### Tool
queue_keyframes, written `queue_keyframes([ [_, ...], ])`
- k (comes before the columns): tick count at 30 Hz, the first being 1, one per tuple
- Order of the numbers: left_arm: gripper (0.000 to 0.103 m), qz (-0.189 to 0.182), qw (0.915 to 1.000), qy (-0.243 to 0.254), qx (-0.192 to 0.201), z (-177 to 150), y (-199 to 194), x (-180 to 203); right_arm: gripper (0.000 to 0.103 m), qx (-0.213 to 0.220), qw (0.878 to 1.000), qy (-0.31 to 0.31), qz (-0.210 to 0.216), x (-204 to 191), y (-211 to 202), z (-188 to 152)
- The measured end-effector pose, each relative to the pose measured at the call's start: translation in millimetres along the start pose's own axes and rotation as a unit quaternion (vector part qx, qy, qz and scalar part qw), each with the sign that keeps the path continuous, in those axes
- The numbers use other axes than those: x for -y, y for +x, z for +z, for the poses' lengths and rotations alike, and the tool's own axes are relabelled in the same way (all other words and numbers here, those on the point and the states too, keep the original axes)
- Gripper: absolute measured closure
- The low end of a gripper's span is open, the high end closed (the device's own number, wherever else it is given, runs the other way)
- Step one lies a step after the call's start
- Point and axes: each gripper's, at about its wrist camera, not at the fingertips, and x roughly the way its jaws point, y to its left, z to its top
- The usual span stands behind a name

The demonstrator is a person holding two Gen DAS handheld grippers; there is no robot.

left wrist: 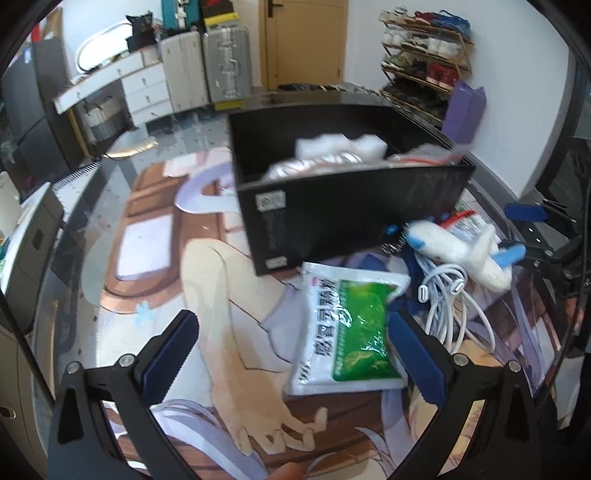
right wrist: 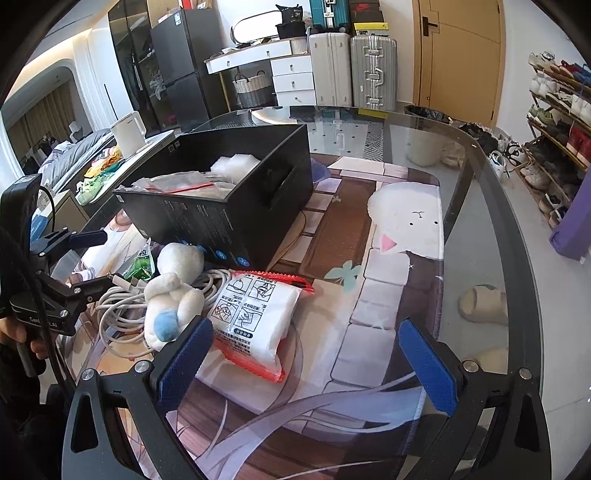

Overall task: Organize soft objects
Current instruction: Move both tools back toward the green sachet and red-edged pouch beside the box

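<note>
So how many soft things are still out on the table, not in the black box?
3: green-and-white packet at the left gripper, fluffy white plush toy on white cables, red-and-white packet beside it. Others may hide.

Room: white walls, wooden door (right wrist: 458, 55), glass-topped table (right wrist: 476, 206) with printed mat (right wrist: 369, 295), white drawer unit (right wrist: 293, 79) under an oval mirror (right wrist: 255, 24), two upright suitcases (right wrist: 352, 70), dark refrigerator (right wrist: 181, 70), tiered shoe rack (right wrist: 557, 122) along the right wall, pale floor, daylight from the left.
</note>
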Motion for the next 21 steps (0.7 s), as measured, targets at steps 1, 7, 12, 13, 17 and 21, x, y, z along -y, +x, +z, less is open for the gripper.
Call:
queue_keyframes([
  [1,0.000,-0.004,1.0000,0.001,-0.001,-0.5,0.0,1.2,0.001,-0.001,1.000,0.001,-0.002,0.5,0.5,-0.1],
  [7,0.000,0.012,0.9998,0.005,-0.012,-3.1,6.5,3.8,0.001,-0.004,1.000,0.002,-0.002,0.6,1.8,-0.9],
  [12,0.000,0.021,0.9995,-0.006,-0.023,-3.0,11.3,2.4,0.001,-0.004,1.000,0.000,-0.001,-0.9,1.7,-0.9],
  [13,0.000,0.022,0.9995,-0.005,-0.024,-3.7,11.5,2.4,0.001,-0.004,1.000,-0.001,0.000,-1.3,1.7,-1.0],
  [17,0.000,0.026,0.9993,-0.002,-0.029,-4.1,12.8,3.1,0.001,-0.007,1.000,-0.008,0.003,-5.0,3.6,-2.0],
  [21,0.000,0.027,0.9992,0.000,-0.029,-5.3,11.9,4.4,0.001,-0.015,1.000,-0.023,0.007,-14.3,9.4,-2.9],
])
